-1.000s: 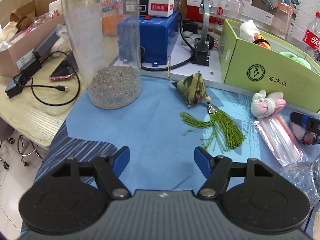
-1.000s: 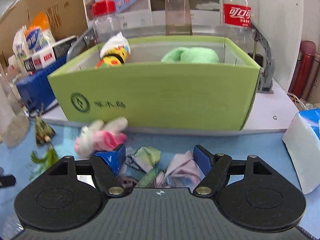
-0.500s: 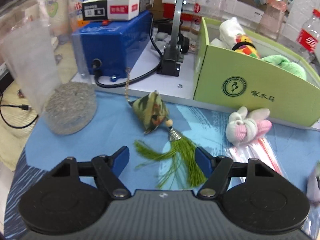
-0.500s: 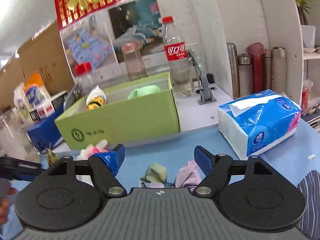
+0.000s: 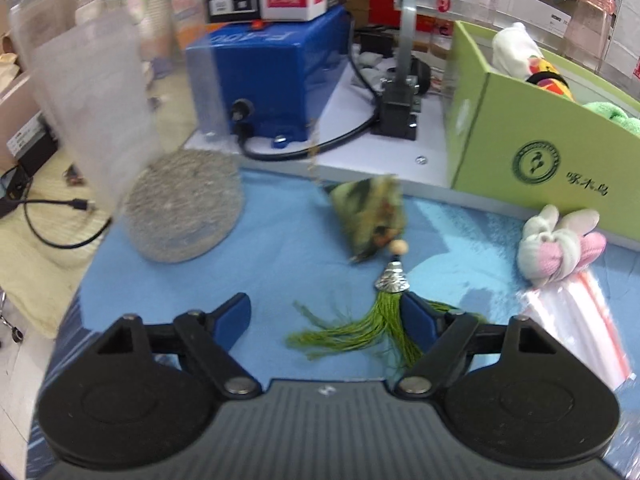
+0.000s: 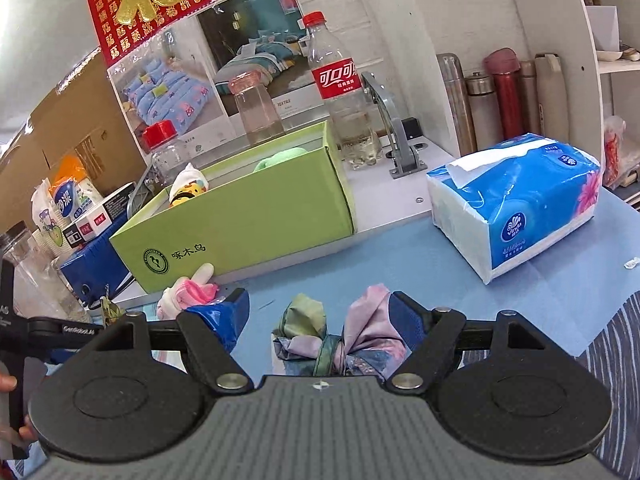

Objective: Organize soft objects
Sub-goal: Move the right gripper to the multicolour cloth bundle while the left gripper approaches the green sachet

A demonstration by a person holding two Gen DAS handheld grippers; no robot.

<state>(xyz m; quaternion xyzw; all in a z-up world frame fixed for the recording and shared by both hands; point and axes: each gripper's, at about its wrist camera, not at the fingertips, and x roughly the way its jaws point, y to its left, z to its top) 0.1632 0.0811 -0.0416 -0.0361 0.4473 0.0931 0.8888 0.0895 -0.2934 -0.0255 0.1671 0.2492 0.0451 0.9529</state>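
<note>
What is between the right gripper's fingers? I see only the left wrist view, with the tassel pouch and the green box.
Observer: A knotted silk cloth sits between the fingers of the right gripper. I cannot tell whether it is gripped.
Operator: Is anything on the table to the right of the green box?
Observer: Yes, a blue tissue pack lies to the right of the green box, apart from it.
Operator: And behind that pack?
Observer: Several flasks stand upright in a row against a white panel.
</note>
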